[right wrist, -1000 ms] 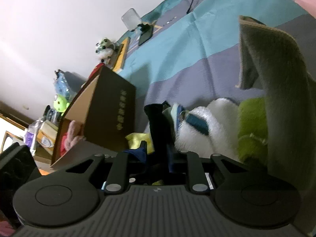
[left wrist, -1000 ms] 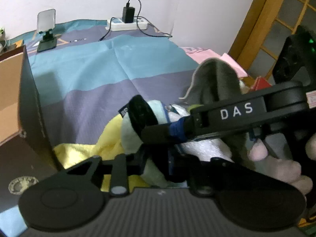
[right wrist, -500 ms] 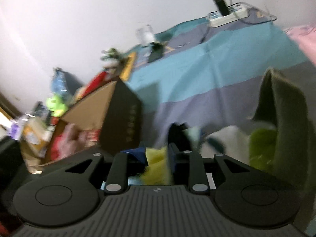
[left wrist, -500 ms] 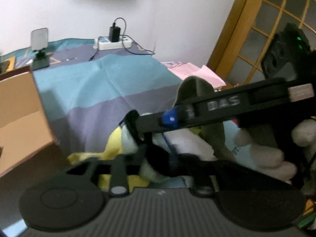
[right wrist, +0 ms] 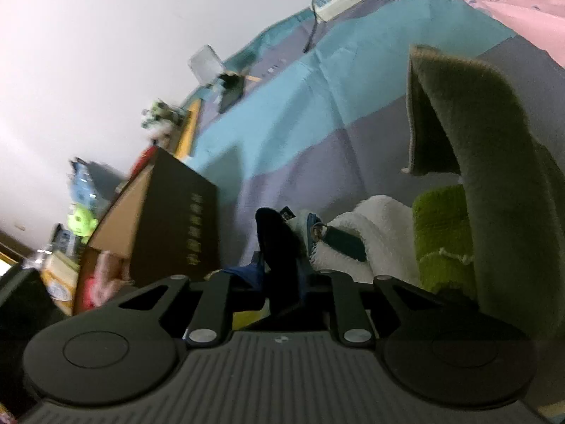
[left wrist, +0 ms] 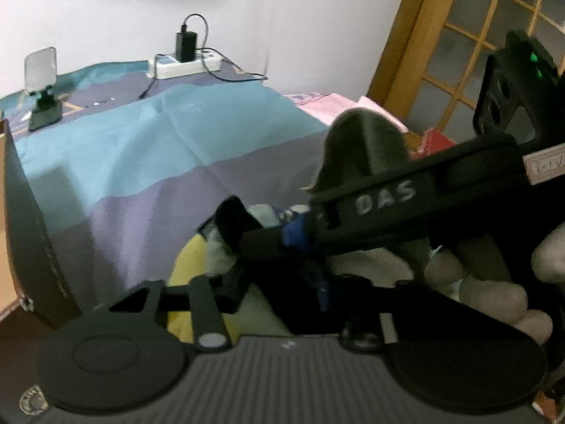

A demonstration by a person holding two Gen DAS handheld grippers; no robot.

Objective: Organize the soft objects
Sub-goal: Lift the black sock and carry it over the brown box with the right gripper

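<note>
Barely begun: soft pile (right wrist: 370, 236) heaped on the striped bed cover (right wrist: 317, 113), box (right wrist: 169, 219) beside it nearly unfilled. Right claw (right wrist: 279, 247) clamped on dark cloth (right wrist: 272, 233); left claw (left wrist: 247, 247) closing amid the pile.

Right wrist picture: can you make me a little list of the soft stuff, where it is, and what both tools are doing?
surface: striped blue sheet
soft pile: white fluffy cloth, lime-green cloth beside it, olive towel arching above them
also there: yellow cloth at the pile's near edge
box: cardboard box, left of the pile
right tool: shut, tips at the pile
left tool: jaws closing; what is between them is hidden
</note>
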